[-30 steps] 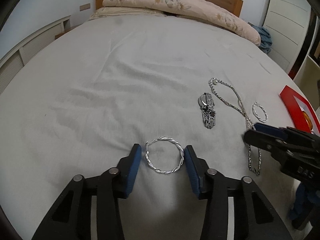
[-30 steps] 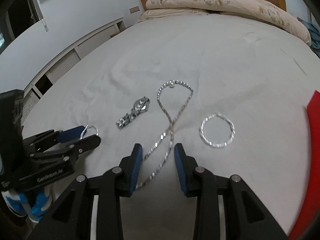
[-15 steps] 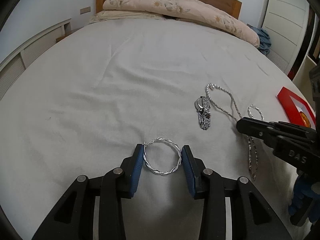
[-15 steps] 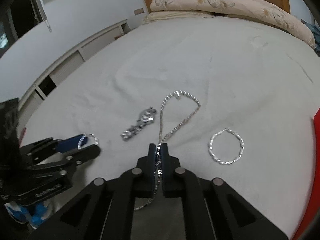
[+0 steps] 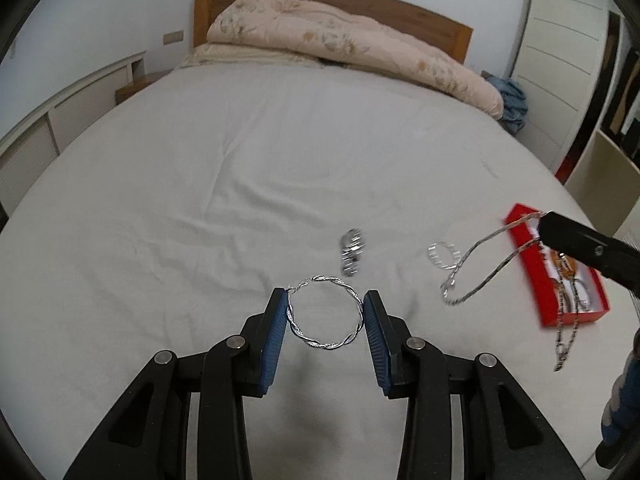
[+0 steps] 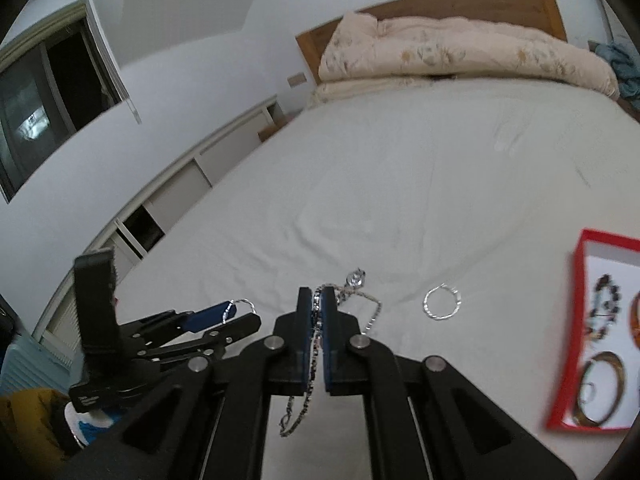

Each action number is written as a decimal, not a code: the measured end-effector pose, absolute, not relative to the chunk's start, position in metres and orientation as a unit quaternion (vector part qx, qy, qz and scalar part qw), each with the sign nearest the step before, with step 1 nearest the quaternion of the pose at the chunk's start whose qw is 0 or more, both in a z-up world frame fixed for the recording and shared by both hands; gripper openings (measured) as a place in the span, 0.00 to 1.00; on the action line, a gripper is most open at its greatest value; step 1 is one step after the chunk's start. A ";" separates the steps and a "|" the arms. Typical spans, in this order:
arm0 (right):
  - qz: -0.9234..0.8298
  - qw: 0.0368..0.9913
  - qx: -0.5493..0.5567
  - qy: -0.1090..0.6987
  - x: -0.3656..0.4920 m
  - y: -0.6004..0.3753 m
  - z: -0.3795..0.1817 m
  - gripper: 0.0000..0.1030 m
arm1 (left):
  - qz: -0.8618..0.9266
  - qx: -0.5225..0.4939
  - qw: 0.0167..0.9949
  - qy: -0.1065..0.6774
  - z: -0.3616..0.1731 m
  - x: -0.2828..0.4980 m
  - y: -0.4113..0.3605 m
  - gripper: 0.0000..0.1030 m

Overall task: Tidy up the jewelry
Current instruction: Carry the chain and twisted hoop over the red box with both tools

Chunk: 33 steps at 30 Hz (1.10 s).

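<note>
My left gripper (image 5: 325, 309) is shut on a twisted silver hoop bracelet (image 5: 324, 312), its blue pads touching both sides, held above the white bed. My right gripper (image 6: 317, 304) is shut on a silver chain necklace (image 6: 316, 328) and holds it in the air; in the left wrist view the necklace (image 5: 486, 268) dangles beside the red jewelry box (image 5: 560, 264). A silver watch (image 5: 352, 254) and a second hoop bracelet (image 5: 442, 255) lie on the sheet. The box (image 6: 576, 320) holds several bracelets.
A folded floral quilt (image 5: 340, 48) lies at the wooden headboard. A white wardrobe (image 5: 560, 48) stands at the right, low white cabinets (image 6: 192, 184) along the left wall. Blue clothing (image 5: 508, 100) lies at the bed's far right corner.
The right gripper shut on the necklace, lifted it off the bed and carried it right toward the red box. The left gripper closed onto the hoop bracelet and rose.
</note>
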State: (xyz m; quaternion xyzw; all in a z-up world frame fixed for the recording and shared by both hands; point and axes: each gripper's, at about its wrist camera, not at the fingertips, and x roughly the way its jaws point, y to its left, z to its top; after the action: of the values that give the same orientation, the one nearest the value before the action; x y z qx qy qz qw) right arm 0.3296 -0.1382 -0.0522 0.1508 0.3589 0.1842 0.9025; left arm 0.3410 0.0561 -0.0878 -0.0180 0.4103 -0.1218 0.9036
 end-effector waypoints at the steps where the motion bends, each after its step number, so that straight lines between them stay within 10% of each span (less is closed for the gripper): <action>1: 0.182 0.905 0.153 0.354 0.324 -0.142 -0.045 0.04 | -0.126 -0.016 0.905 0.407 -0.082 0.337 0.053 0.37; 17: 0.071 0.940 0.153 0.296 0.243 -0.283 0.012 0.04 | -0.229 0.003 0.896 0.380 -0.029 0.322 -0.088 0.37; 33: -0.039 0.935 0.182 0.302 0.267 -0.415 -0.082 0.04 | -0.300 0.068 0.856 0.414 -0.100 0.353 -0.254 0.37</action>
State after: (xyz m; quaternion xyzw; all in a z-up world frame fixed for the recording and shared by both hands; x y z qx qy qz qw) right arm 0.2669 -0.4147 -0.0821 0.1824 0.3023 -0.0394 0.9348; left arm 0.3533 -0.2538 -0.0998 0.0683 0.4143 -0.3003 0.8565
